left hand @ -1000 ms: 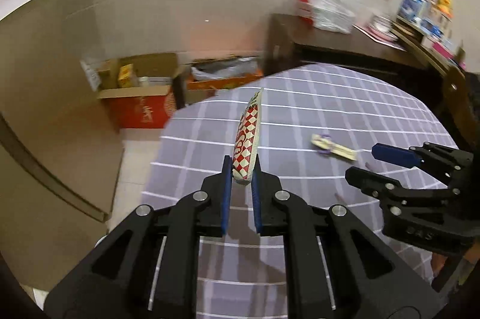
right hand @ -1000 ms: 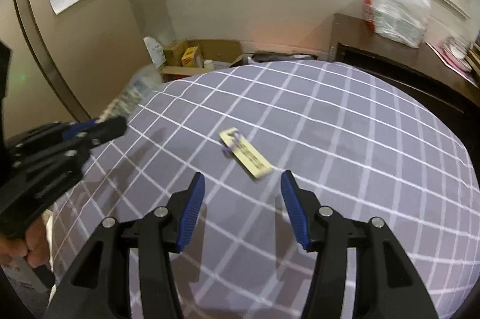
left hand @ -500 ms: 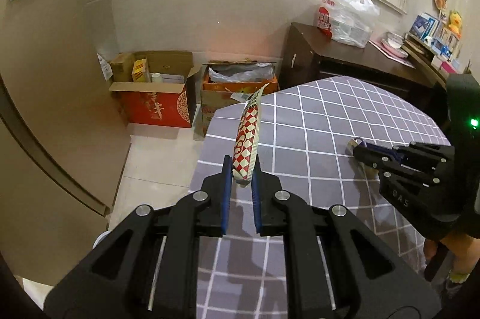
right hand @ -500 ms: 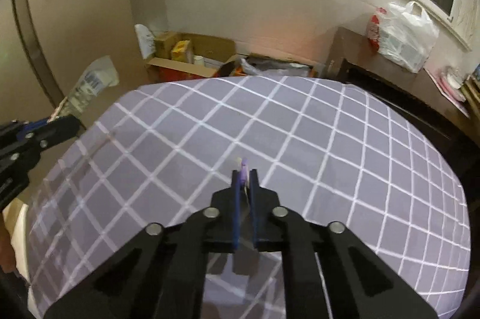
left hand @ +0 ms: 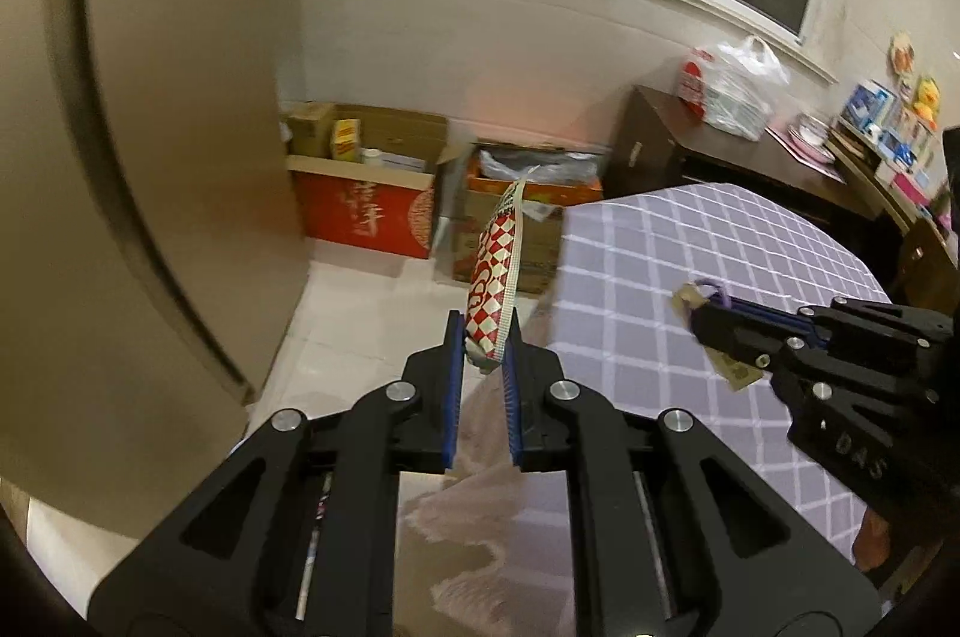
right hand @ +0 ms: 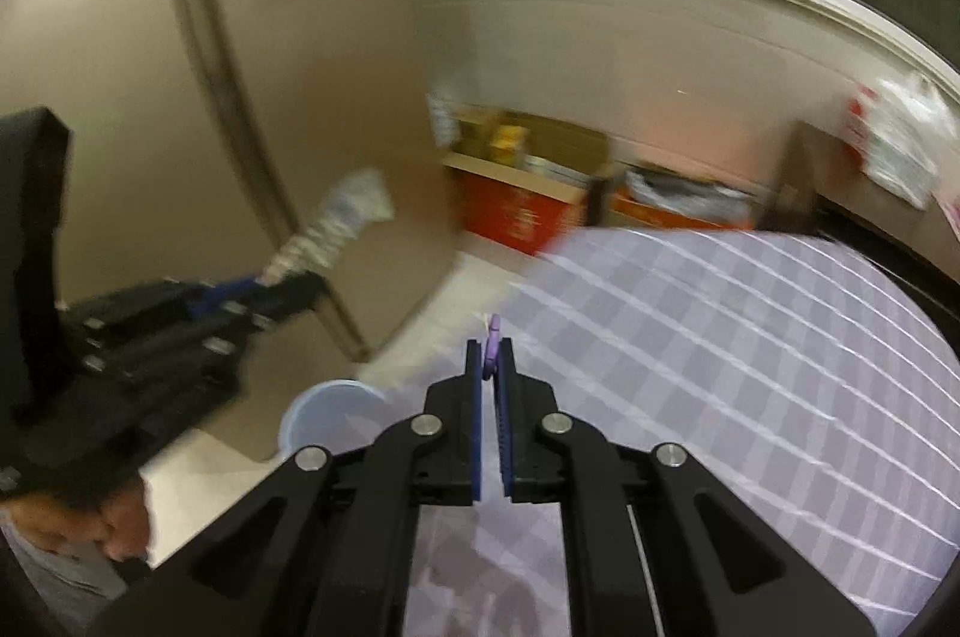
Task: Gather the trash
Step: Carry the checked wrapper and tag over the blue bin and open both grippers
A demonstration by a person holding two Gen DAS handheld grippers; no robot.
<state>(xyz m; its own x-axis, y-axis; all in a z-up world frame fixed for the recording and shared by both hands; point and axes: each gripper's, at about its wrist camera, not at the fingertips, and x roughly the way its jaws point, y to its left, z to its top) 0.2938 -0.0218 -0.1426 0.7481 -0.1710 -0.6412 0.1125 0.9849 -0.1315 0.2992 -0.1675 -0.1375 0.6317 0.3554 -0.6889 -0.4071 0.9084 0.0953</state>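
The round table (left hand: 690,289) in its purple checked cloth is filling the right side of the room, boxes (left hand: 366,211) sitting by the wall beyond. The left gripper (left hand: 485,355) is pinching a red-and-white checked wrapper (left hand: 495,277) upright over the floor; the right gripper (right hand: 491,367) is clamping a small purple-tipped scrap (right hand: 492,346) at the table's edge above a pale bucket (right hand: 327,412).

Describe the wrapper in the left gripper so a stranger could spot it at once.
Look past the left edge of the purple checked table, over the floor. The left gripper is shut on a long snack wrapper standing upright. Its red-and-white diamond pattern sets it apart.
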